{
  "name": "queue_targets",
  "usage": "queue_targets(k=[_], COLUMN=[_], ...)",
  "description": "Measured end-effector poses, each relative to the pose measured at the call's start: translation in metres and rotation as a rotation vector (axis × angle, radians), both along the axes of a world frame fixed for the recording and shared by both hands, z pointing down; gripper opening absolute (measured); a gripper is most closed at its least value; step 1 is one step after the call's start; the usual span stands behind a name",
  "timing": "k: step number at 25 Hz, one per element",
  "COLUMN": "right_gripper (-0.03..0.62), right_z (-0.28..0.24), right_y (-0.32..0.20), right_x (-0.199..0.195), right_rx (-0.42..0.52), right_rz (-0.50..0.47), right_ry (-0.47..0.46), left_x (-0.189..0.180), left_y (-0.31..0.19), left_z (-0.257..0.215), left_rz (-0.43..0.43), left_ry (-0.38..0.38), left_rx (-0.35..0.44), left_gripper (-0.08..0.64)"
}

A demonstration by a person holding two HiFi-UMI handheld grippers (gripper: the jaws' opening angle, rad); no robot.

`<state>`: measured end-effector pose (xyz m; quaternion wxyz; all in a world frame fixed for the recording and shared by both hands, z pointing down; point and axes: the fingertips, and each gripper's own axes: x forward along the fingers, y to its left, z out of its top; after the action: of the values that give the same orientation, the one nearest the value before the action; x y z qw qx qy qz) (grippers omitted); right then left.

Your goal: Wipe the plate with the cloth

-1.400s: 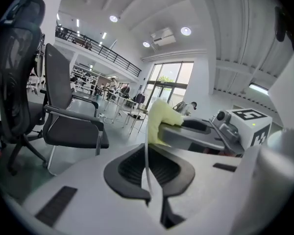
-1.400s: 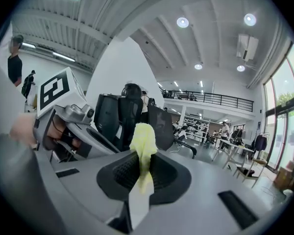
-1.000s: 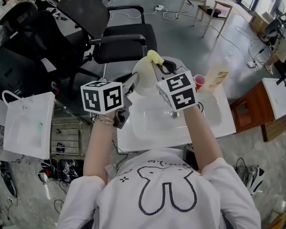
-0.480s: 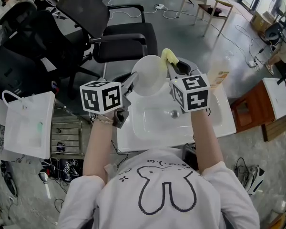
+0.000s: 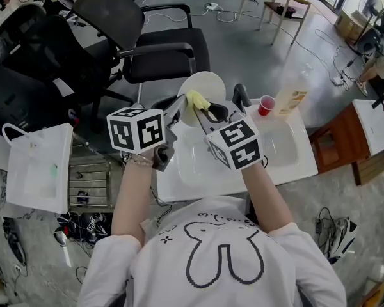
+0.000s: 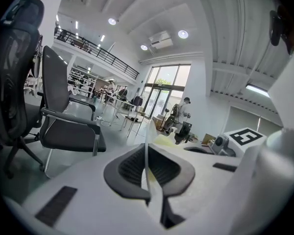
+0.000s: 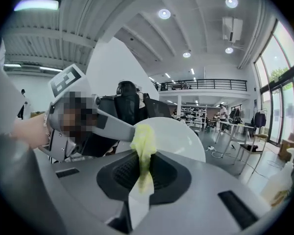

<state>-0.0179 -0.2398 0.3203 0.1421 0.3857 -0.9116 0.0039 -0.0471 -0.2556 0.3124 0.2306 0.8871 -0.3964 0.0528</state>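
A white plate (image 5: 208, 87) is held up on edge over the sink, with my left gripper (image 5: 180, 109) shut on its lower left rim. In the left gripper view the plate (image 6: 146, 153) shows edge-on as a thin white line between the closed pads of the left gripper (image 6: 148, 174). My right gripper (image 5: 203, 112) is shut on a yellow cloth (image 5: 196, 100), which lies against the plate's lower left face, close to the left jaws. The right gripper view shows the cloth (image 7: 144, 148) pinched in the right gripper (image 7: 143, 174), with the plate (image 7: 174, 137) just behind it.
A white sink basin (image 5: 288, 153) with a dark faucet (image 5: 240, 95) lies under both grippers. A red cup (image 5: 265, 105) and a plastic bottle (image 5: 293, 94) stand at its far right. A black office chair (image 5: 147, 43) is behind it, and a white bag (image 5: 38, 165) stands at the left.
The right gripper swung the yellow cloth from the plate's upper right rim down and left across its face, toward the left gripper. The left gripper and the plate stayed put.
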Motion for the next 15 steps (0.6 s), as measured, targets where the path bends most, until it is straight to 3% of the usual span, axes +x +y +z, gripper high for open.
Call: queue_targets(k=[6,15], right_gripper=[0.051,0.051], right_z=[0.004,0.006], right_y=[-0.003,-0.016], right_x=[-0.001,0.015], right_rx=[0.029,0.017], right_rz=[0.011,0.049], right_ry=[0.047,0.031], left_x=[0.004,0.004], left_y=[0.002,0.004], left_z=[0.002,0.001], left_rz=[-0.007,-0.005], left_ry=[-0.012,-0.033], left_rx=[-0.008,0.002], left_gripper=[0.018,0.018])
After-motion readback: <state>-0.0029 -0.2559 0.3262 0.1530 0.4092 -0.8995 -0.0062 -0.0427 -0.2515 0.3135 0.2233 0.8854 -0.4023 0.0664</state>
